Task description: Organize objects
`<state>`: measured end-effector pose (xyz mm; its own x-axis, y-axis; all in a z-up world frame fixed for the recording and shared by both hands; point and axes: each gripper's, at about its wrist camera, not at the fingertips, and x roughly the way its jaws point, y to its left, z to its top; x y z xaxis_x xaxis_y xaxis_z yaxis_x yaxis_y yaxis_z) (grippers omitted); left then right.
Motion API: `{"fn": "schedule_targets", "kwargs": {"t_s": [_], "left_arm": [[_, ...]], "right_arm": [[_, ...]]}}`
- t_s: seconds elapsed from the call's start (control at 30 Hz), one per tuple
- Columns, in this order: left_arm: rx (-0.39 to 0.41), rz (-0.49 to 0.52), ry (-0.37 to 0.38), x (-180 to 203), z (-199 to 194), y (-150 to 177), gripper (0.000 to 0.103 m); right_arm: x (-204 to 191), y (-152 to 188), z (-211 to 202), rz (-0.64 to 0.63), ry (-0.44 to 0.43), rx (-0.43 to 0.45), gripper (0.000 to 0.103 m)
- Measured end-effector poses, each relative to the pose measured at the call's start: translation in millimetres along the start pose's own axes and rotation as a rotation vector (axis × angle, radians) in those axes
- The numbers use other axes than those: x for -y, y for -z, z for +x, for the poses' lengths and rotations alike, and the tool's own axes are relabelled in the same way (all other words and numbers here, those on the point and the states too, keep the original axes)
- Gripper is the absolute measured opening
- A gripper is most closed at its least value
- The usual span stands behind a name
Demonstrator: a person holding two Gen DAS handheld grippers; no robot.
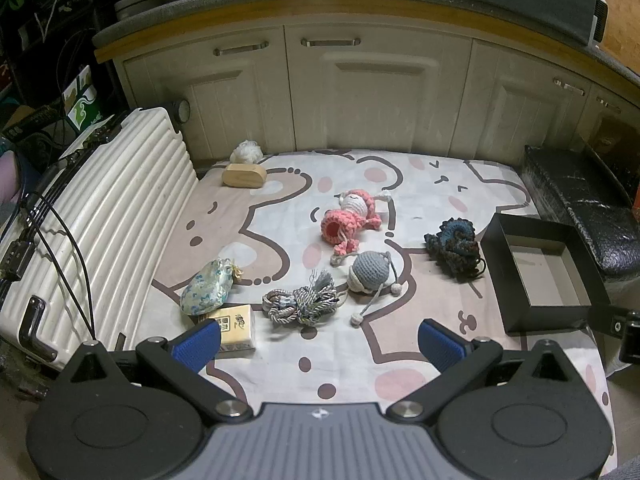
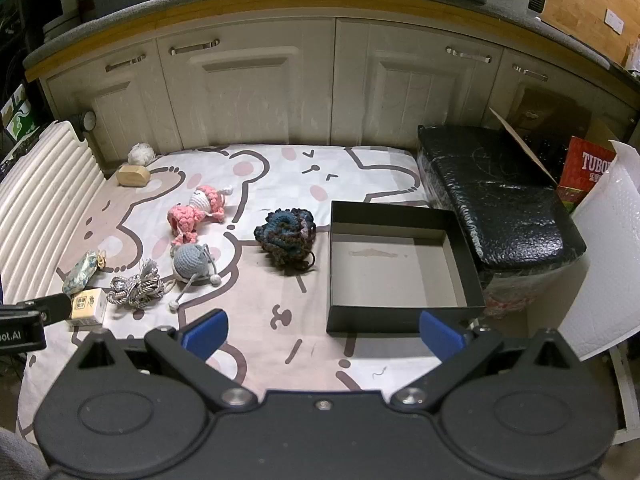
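Observation:
On the cartoon-print cloth lie a pink crochet doll, a grey crochet ball toy, a dark blue crochet piece, a grey cord bundle, a floral pouch, a yellow tissue pack and a wooden block. An open black box stands empty on the right. My left gripper is open and empty, near the tissue pack. My right gripper is open and empty, at the box's near edge.
A white ribbed suitcase lies along the left. A black wrapped block sits right of the box. White cabinets stand behind. A white fluffy ball is behind the wooden block. White bubble wrap is at the far right.

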<state>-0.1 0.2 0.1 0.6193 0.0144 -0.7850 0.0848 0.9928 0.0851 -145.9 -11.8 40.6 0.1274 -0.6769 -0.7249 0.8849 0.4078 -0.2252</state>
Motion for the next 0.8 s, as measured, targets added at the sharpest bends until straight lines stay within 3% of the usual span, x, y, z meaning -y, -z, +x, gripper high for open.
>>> {"fn": "schedule_targets", "kwargs": {"t_s": [0.8], "left_arm": [[-0.001,0.015,0.026,0.0,-0.1,0.0,0.103]], "right_arm": [[-3.1,-1.3,0.7,-0.010,0.015,0.007,0.103]]}}
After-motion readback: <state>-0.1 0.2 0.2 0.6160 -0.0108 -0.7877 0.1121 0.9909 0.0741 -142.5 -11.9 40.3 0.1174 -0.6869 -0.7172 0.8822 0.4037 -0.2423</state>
